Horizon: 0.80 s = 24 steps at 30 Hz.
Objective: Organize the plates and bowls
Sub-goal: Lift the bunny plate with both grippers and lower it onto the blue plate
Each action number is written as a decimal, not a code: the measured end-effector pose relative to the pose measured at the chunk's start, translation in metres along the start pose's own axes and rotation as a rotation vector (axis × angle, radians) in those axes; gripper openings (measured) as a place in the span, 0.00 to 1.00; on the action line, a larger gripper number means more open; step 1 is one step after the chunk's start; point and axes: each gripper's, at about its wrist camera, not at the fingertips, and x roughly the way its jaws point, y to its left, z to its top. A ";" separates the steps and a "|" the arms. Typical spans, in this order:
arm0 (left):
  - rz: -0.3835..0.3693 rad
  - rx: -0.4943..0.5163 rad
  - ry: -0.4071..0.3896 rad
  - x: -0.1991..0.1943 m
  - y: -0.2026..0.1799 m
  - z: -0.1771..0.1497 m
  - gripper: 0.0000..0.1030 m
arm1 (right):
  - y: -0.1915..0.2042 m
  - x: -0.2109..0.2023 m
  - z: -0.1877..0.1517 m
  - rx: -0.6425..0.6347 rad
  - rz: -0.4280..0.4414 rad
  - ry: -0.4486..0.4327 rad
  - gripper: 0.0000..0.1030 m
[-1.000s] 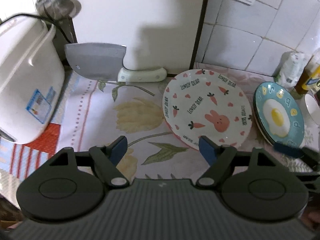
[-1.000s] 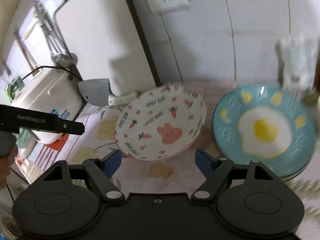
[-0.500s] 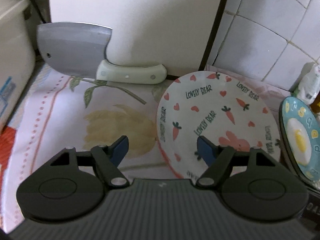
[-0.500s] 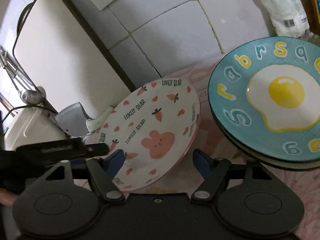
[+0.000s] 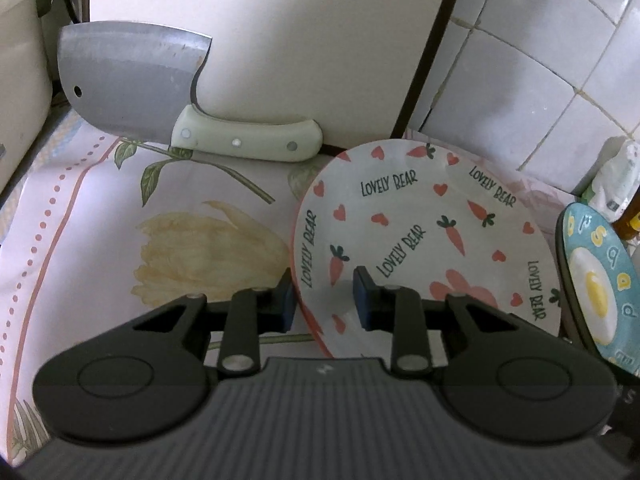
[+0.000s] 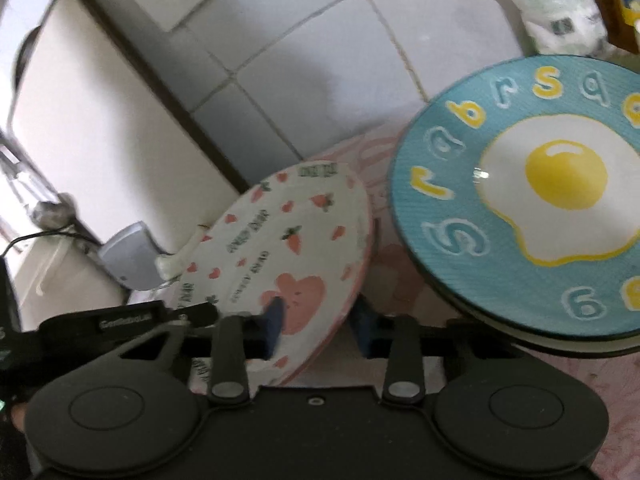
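Observation:
A white deep plate point(image 5: 420, 232) printed with hearts, carrots and a pink rabbit sits on the flowered cloth. My left gripper point(image 5: 324, 300) straddles its left rim. One blue pad is outside the rim and one is on the inner face, and the jaws are closing onto it. In the right wrist view the same plate point(image 6: 288, 256) looks tilted. My right gripper point(image 6: 318, 324) is closing on its right rim, with one pad over the rabbit and one behind the edge. A blue fried-egg plate point(image 6: 520, 200) lies just to the right on a dark-rimmed plate.
A cleaver point(image 5: 132, 84) with a pale handle leans on a white board point(image 5: 280, 40) at the back. A white cooker point(image 5: 20, 60) stands at the left. Bottles and a packet point(image 6: 552, 12) crowd the tiled back right corner. The blue plate point(image 5: 596, 280) nearly touches the white one.
Both grippers came down and in toward the rabbit plate. Their jaws went from wide apart to narrow around opposite rims. The plate now looks tilted in the right wrist view.

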 end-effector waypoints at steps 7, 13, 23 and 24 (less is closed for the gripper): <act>0.042 0.033 -0.007 -0.007 -0.007 -0.003 0.27 | 0.012 -0.005 0.004 -0.067 -0.061 0.029 0.21; 0.050 0.042 -0.052 -0.034 -0.015 -0.020 0.27 | 0.005 -0.030 0.002 -0.032 0.016 0.023 0.22; 0.016 0.079 -0.119 -0.101 -0.051 -0.037 0.27 | 0.001 -0.108 0.008 0.000 0.100 -0.031 0.24; 0.017 0.090 -0.133 -0.106 -0.056 -0.038 0.27 | 0.001 -0.115 0.009 -0.007 0.105 -0.040 0.24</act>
